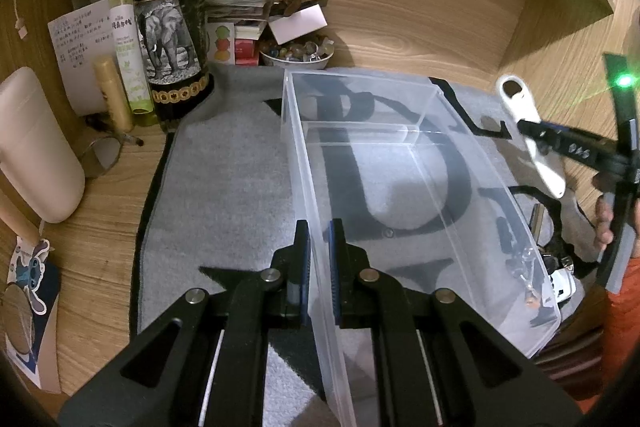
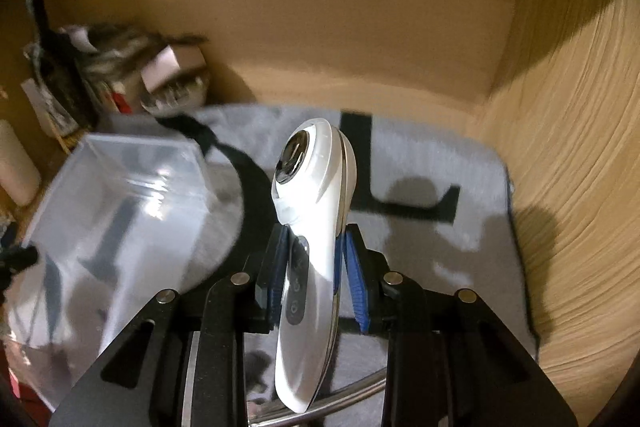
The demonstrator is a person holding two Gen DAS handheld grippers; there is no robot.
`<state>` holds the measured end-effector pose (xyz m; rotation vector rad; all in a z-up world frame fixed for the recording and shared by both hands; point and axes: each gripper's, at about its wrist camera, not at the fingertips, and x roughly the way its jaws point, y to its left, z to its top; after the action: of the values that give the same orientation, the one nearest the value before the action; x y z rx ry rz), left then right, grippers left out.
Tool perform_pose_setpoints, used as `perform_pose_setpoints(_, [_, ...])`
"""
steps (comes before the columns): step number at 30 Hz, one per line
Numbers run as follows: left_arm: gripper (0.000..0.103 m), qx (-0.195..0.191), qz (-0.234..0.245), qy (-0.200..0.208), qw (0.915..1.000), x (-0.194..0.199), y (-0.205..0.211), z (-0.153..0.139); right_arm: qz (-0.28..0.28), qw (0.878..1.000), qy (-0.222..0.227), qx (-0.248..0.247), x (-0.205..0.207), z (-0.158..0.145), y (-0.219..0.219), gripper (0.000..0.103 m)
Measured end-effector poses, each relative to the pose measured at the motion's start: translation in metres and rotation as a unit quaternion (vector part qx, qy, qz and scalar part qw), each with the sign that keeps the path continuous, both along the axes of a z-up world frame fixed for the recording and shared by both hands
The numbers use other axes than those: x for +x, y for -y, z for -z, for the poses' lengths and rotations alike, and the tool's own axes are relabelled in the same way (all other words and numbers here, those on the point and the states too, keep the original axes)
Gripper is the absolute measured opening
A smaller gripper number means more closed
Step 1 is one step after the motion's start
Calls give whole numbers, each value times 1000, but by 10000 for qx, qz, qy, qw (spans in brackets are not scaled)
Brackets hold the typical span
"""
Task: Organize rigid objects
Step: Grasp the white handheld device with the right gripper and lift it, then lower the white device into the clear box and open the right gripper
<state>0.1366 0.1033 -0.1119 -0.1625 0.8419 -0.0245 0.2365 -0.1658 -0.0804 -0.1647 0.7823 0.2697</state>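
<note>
White handheld device, clamped mid-body in right gripper above mat beside clear bin; left gripper pinches bin wall: lower level, release inside.

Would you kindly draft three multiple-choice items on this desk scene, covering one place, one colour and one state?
1. Where does the wine bottle stand?
A. inside the bin
B. left of the clear plastic bin, off the mat
C. on the shelf

2. What colour is the handheld device in the right gripper?
A. white
B. red
C. green

3. What is the left gripper doing?
A. hanging open
B. holding a pen
C. clamped on the bin's wall

Answers: 1 B, the bottle stands on wood beside the grey mat; 2 A, its body is glossy white; 3 C, both pads press the clear wall.
</note>
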Motion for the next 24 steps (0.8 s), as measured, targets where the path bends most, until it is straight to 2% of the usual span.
perform_pose_setpoints(4, [8, 18, -10, 14, 10000, 0, 0, 0, -194, 9993, 301, 108, -17, -21, -13, 26])
perform_pose_setpoints(11, [8, 154, -31, 72, 9999, -1, 4, 0, -703, 9957, 546, 245, -40, -40, -45, 26])
perform_pose_setpoints(18, [8, 165, -54, 121, 9998, -2, 4, 1, -1280, 9903, 450, 314, -51, -32, -88, 26])
perform_pose_setpoints(24, [9, 132, -35, 143, 9998, -2, 2, 1, -1622, 9864, 118, 247, -47, -12, -121, 26])
